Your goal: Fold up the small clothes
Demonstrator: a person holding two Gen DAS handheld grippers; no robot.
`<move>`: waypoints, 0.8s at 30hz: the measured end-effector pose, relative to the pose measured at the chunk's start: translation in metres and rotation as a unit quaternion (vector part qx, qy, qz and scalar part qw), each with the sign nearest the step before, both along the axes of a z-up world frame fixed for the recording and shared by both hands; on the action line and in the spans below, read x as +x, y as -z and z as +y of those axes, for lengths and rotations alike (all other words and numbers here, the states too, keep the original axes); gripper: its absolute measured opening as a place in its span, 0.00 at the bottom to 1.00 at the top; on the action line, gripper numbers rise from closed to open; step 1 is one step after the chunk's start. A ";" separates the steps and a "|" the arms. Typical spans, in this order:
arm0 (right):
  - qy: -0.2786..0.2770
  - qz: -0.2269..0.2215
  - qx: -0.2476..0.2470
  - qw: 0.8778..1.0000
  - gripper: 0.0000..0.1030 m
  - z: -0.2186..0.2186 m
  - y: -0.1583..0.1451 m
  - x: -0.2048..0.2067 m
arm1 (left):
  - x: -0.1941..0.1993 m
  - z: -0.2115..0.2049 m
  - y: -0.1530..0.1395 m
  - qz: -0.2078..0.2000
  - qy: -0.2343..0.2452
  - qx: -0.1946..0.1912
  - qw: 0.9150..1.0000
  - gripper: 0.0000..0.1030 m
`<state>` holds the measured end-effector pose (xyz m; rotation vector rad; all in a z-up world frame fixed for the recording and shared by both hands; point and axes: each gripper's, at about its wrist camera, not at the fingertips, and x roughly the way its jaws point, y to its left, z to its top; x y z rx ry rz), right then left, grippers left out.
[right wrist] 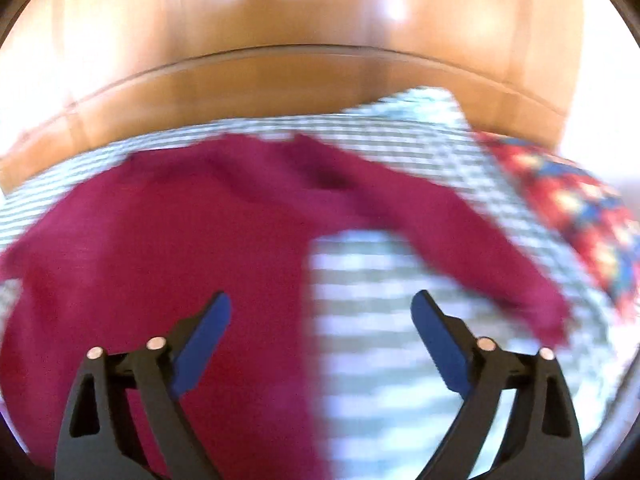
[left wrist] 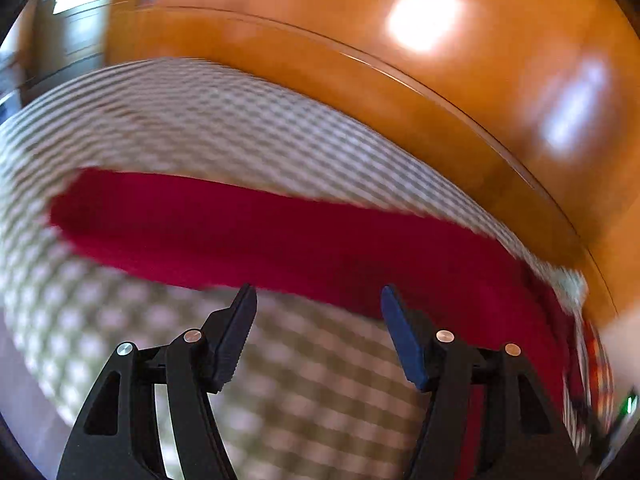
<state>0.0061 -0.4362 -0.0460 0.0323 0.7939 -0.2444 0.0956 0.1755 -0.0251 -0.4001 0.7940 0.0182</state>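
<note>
A dark red long-sleeved garment (right wrist: 168, 232) lies spread on a green-and-white checked cloth (right wrist: 392, 360). One sleeve (right wrist: 480, 248) stretches out to the right. In the left wrist view the garment (left wrist: 280, 236) shows as a long red band across the checked cloth (left wrist: 200, 120). My left gripper (left wrist: 318, 300) is open and empty, just short of the garment's near edge. My right gripper (right wrist: 322, 308) is open wide and empty, above the garment's right side edge. Both views are blurred by motion.
The checked cloth covers a glossy orange-brown wooden surface (left wrist: 460, 80), with a raised wooden board (right wrist: 280, 76) behind it. A red, blue and yellow patterned fabric (right wrist: 580, 208) lies at the right, by the sleeve's end.
</note>
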 end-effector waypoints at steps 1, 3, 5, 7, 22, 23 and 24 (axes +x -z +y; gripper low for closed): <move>0.021 0.005 -0.011 1.000 0.81 -0.018 0.001 -0.005 | 0.002 -0.019 0.000 -0.003 0.028 0.002 1.000 0.61; 0.059 0.026 -0.038 0.997 0.80 -0.057 0.010 -0.008 | 0.005 -0.063 0.002 -0.005 0.099 0.004 0.995 0.61; 0.072 0.050 -0.047 0.995 0.80 -0.079 0.021 -0.004 | 0.006 -0.100 0.007 -0.001 0.150 0.011 0.989 0.64; 0.090 0.082 -0.062 0.991 0.75 -0.097 0.038 0.003 | 0.005 -0.139 0.013 0.005 0.204 0.025 0.979 0.66; 0.025 -0.077 0.009 0.997 0.07 -0.094 -0.109 -0.033 | 0.020 -0.232 0.051 0.041 0.300 0.103 0.947 0.70; 0.028 -0.090 0.015 0.995 0.07 -0.099 -0.120 -0.032 | 0.021 -0.231 0.051 0.039 0.299 0.104 0.948 0.70; 0.035 -0.102 0.017 0.994 0.07 -0.103 -0.131 -0.031 | 0.024 -0.231 0.050 0.037 0.297 0.105 0.948 0.70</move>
